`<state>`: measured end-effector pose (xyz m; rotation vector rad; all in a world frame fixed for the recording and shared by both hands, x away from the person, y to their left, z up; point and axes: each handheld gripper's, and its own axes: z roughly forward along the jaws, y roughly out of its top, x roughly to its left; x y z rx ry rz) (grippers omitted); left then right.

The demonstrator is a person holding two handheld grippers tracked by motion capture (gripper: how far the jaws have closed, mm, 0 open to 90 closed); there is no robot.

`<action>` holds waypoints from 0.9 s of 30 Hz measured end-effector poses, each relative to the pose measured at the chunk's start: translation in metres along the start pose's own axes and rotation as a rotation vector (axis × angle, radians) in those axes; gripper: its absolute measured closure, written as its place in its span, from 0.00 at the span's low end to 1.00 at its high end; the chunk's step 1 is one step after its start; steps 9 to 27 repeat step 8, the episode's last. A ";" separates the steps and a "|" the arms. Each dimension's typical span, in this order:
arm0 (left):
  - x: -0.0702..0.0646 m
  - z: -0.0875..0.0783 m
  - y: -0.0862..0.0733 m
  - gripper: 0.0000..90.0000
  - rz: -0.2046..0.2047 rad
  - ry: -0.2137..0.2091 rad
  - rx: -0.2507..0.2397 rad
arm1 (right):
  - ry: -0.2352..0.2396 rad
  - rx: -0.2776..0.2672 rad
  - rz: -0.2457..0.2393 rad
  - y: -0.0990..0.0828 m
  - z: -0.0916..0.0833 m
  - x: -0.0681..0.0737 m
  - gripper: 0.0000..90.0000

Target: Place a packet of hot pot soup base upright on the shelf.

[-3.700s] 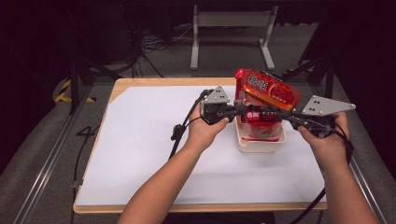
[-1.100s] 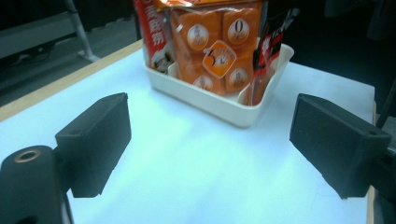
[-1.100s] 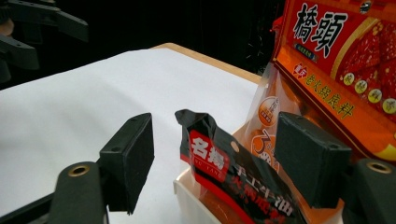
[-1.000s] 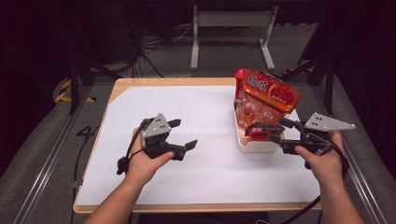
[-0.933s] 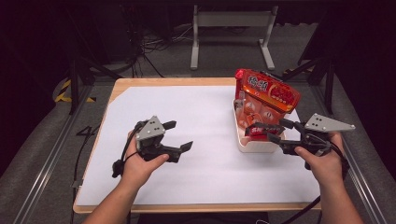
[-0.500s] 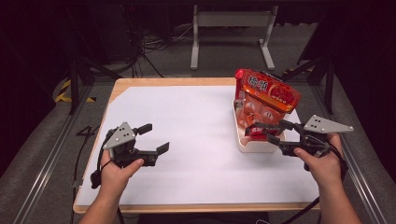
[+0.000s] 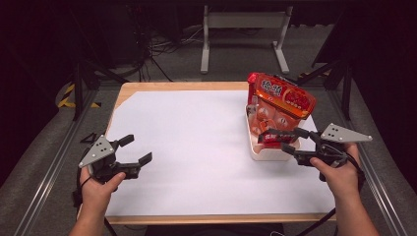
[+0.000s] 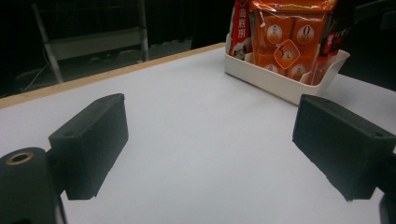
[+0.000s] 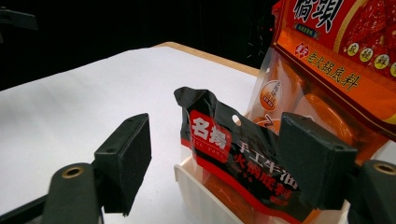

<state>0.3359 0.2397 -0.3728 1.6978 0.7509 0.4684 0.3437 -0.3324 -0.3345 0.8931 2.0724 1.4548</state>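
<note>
1. The left gripper (image 7: 134, 151) had pulled well away from the tray (image 7: 268, 153) toward the near-left part of the table (image 7: 196, 128), a long way from where it had been beside the packets a few seconds before. Its jaws stood wide with nothing between them; the left gripper view showed only white surface in the gap.

2. The right gripper (image 7: 282, 139) had stayed at the tray's near side and had barely shifted over the last second. Its jaws were wide apart and held nothing.

3. In the right gripper view, the black packet (image 9: 233, 154) stood in the tray, partly between the jaws, leaning against the orange bag (image 9: 336, 51) behind it. Whether the right-hand jaw touched it could not be told.

4. The orange bag (image 7: 280, 101) stood upright in the tray, at the table's far right, with its top above the rim. From the left gripper view it was seen across the table, well apart from that gripper.

5. Judgement: with both packets seated in the tray and both grippers empty, the packing looked done or nearly so. The left hand's retreat suggested its part was over.

6. What was left, if anything, would be for the right gripper to back off without snagging the black packet's crumpled top and tipping it out.
</note>
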 end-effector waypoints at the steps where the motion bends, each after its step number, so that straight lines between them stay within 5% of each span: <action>1: 0.002 0.000 -0.001 0.13 -0.006 0.000 0.002 | -0.004 0.000 -0.005 0.000 0.000 0.000 0.30; 27: 0.005 0.002 -0.005 0.13 -0.022 0.000 0.021 | -0.004 -0.004 -0.005 -0.002 0.001 0.000 0.30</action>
